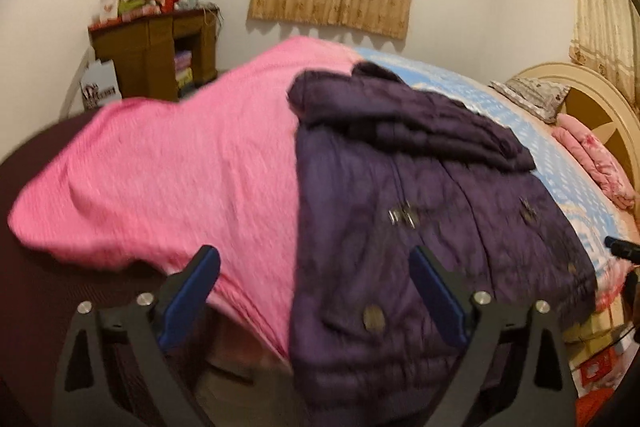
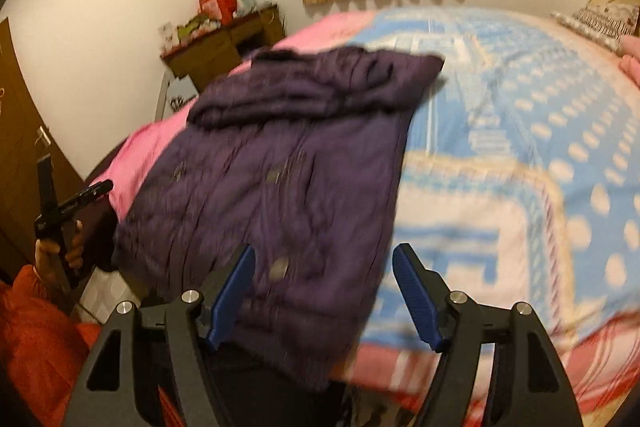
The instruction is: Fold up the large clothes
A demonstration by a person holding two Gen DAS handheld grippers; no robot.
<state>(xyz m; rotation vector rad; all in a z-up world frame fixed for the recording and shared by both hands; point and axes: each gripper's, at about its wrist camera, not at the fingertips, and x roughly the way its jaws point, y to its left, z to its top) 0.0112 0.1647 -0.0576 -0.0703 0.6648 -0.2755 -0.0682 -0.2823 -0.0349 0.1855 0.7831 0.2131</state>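
Purple quilted jacket [image 1: 400, 195] spread on the bed, sleeves folded across its upper part, hem hanging over the near edge toward both tools. Its long axis runs from 6 toward 12 o'clock in either wrist view. To its 9 o'clock lies the pink blanket [image 1: 168, 163]; to its 3 o'clock, the blue patterned blanket [image 2: 520, 131]. Left gripper [image 1: 316, 275]: jaws wide apart, holding nothing, hem corner between its fingers' line of sight. Right gripper [image 2: 324, 275]: likewise spread and empty, straddling the jacket's right edge. Neither touches cloth; both appear about equally near the hem, one per corner.
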